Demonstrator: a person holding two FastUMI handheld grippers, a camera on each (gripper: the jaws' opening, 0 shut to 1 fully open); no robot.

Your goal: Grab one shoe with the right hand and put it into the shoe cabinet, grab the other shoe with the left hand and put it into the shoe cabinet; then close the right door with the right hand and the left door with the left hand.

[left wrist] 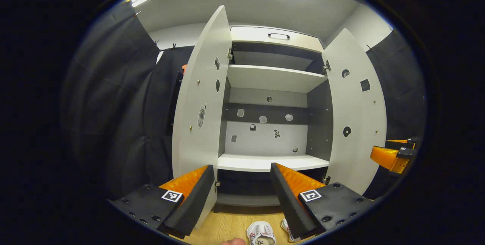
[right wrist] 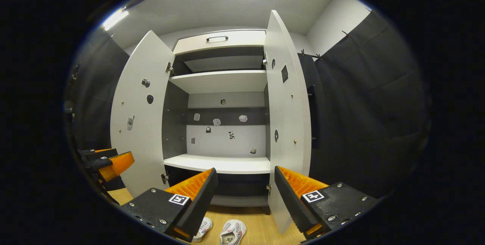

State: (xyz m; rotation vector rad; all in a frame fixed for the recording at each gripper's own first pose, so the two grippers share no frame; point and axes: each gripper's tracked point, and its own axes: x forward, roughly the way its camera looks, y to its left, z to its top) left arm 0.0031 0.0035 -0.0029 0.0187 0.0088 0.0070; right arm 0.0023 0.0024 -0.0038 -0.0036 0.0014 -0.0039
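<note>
The shoe cabinet (left wrist: 265, 161) (right wrist: 219, 163) stands ahead with both doors swung wide: left door (left wrist: 201, 97) (right wrist: 142, 112), right door (left wrist: 356, 108) (right wrist: 286, 112). Its shelves hold nothing. Two white shoes lie on the wooden floor in front of it, one (left wrist: 260, 233) (right wrist: 232, 231) in plain sight and the other (left wrist: 287, 229) (right wrist: 202, 228) partly hidden behind a finger. My left gripper (left wrist: 242, 195) hangs open above them with nothing between its fingers. My right gripper (right wrist: 244, 195) is open too, and also appears at the right edge of the left gripper view (left wrist: 394, 156).
Black cloth walls close in on both sides of the cabinet. A drawer with a handle (left wrist: 278, 35) tops the cabinet. The wooden floor (left wrist: 227, 226) runs from the cabinet's foot toward me. A fingertip (left wrist: 233, 242) shows at the bottom edge.
</note>
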